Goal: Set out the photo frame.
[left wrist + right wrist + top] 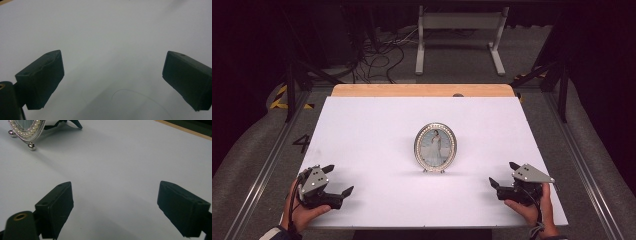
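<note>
An oval picture frame (435, 147) stood upright near the middle of the white counter (362, 130), its pearl-beaded silver rim facing the person and a portrait of a figure in a pale dress showing behind the glass. It rested on small ball feet, and in the right gripper view its lower edge (26, 131) sat in the top left corner, with a dark back stand (71, 123) propping it from behind. The left tongs (338, 180) lay low over the near left part of the counter, held in the person's left hand (299, 212), with the jaws spread wide and nothing between them; the left gripper view showed bare white surface between the two black jaws. The right tongs (504, 174) sat over the near right part, held in the right hand (532, 210), jaws likewise spread and empty. Both pairs of tongs were well apart from the frame, one on either side of it and nearer the person. A strip of bare wood (422, 90) ran along the counter's far edge.
</note>
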{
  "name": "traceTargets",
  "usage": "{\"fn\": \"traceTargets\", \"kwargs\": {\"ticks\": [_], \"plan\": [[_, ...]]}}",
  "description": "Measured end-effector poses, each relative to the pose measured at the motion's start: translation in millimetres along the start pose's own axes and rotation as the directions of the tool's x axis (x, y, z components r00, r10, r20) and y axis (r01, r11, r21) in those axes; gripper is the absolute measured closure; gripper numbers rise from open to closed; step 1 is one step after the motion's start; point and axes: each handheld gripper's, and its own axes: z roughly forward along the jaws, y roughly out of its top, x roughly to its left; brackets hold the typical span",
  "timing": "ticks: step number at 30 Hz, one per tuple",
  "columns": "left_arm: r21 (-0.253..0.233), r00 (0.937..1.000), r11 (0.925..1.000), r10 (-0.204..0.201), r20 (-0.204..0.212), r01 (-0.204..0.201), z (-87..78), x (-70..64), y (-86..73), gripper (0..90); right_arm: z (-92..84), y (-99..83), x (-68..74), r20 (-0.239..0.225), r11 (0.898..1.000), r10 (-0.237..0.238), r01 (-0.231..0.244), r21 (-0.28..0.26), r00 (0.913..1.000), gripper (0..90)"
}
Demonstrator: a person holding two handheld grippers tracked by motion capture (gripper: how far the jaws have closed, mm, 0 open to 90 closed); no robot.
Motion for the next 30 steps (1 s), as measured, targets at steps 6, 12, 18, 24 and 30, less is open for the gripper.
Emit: {"fn": "traceTargets", "kwargs": {"ticks": [6, 12, 18, 24, 30], "plan": [[0.002, 0.9997, 0.9997, -0.024, -0.007, 0.024, -6.7, 9.7, -11.1, 4.1, -3.0, -6.2, -4.1, 0.007, 1.000, 0.015, -0.015, -0.006, 0.9999, 13.0], [-0.005, 0.9985, 0.9987, -0.051, -0.018, 0.051, -13.2, 15.5, -19.8, 4.1, -5.1, -8.6, -6.4, 0.012, 1.000, 0.027, -0.026, -0.016, 0.9996, 12.8], [-0.017, 0.9973, 0.9974, -0.070, -0.021, 0.069, -16.0, 15.4, -22.1, 4.1, -2.9, -8.8, -4.1, 0.014, 1.000, 0.015, -0.015, -0.012, 0.9998, 12.6], [-0.002, 0.9985, 0.9986, -0.053, -0.017, 0.053, -12.6, 14.0, -20.5, 4.1, -1.1, -8.4, -2.2, 0.010, 1.000, 0.007, -0.007, -0.010, 0.9999, 12.6], [0.000, 0.9984, 0.9985, -0.055, -0.011, 0.055, -12.6, 11.7, -20.7, 4.1, -1.8, -7.4, -2.1, 0.019, 1.000, 0.006, -0.006, -0.014, 0.9998, 12.7]]}}
